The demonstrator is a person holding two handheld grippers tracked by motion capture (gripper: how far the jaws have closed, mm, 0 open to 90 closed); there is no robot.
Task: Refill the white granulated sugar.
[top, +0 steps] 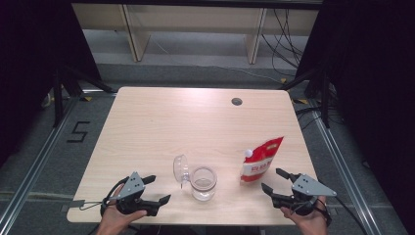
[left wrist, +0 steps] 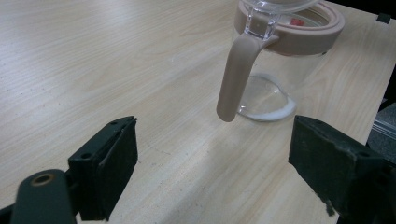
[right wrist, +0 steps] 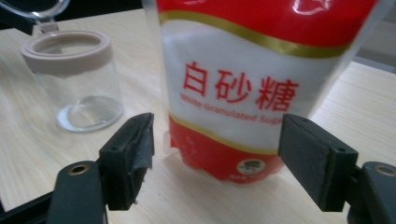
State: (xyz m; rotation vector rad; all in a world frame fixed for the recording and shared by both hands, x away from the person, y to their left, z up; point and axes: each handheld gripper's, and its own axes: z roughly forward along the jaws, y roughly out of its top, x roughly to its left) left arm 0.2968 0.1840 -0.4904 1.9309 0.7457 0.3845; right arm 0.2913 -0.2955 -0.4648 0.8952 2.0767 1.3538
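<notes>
Two hand-held grippers gape empty: left hand-held gripper [top: 155, 188], right hand-held gripper [top: 272, 179]. Red-and-white sugar pouch [right wrist: 243, 88] stands upright at the right one's twelve o'clock, untouched. Clear jar [top: 203, 182] has its lid flipped open.

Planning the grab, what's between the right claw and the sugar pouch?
Nothing: in the right gripper view, bare table separates the open right claw from the sugar pouch.

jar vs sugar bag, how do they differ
The jar is clear and looks empty, with its hinged lid flipped open. The sugar bag is opaque red and white, full, white cap on. The bag stands taller. Both stand upright on the table.
</notes>
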